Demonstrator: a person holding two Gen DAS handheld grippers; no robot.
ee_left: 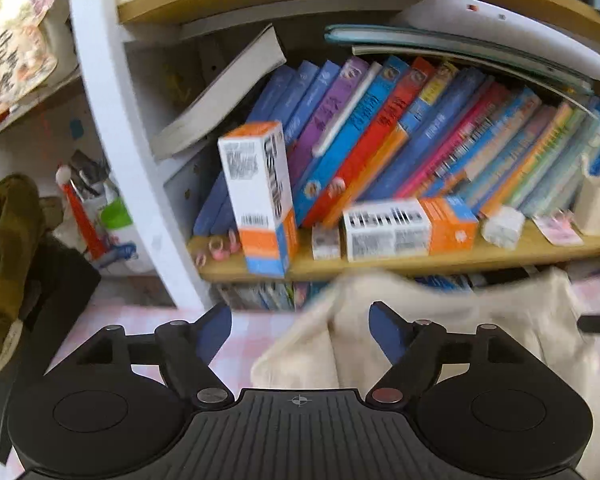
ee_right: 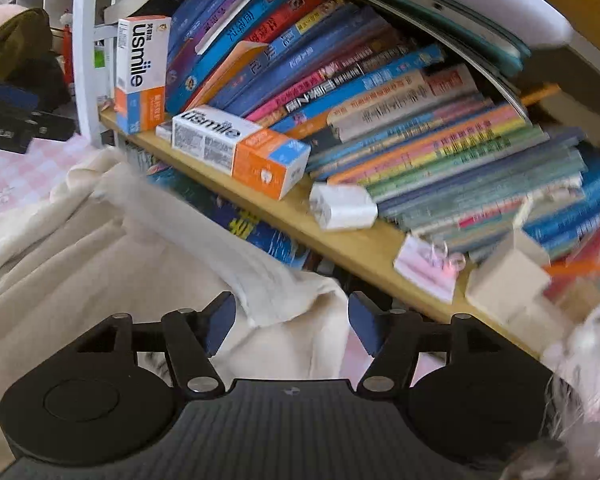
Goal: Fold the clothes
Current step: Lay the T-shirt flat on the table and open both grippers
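My left claw [ee_left: 300, 330] is released, its blue-padded fingers [ee_left: 216, 330] spread wide and gripping nothing. The cream garment [ee_left: 440, 328] lies bunched on the pink checked counter [ee_left: 148, 316]; in my left wrist view it fills the space from about 12 o'clock round to 4 o'clock of the claw, with one fold rising between the fingers and closer to the right-hand one. I cannot tell whether the cloth touches that pad.

My right claw [ee_right: 292, 326] is released too, fingers parted. In its view the same cream garment [ee_right: 80, 248] spreads from 9 o'clock to 12 o'clock, and a ridge of it runs up into the gap between the fingers.

At 12 o'clock of both claws stands a wooden bookshelf [ee_left: 460, 258] packed with leaning books [ee_left: 380, 128]. Two orange-and-white toothpaste boxes sit on its ledge: one upright [ee_left: 260, 196], one lying flat [ee_left: 404, 226]. A small white block [ee_right: 342, 206] rests on the ledge near the flat box. At 9 o'clock in the left wrist view, olive-green cloth [ee_left: 8, 240] is heaped at the counter's edge.
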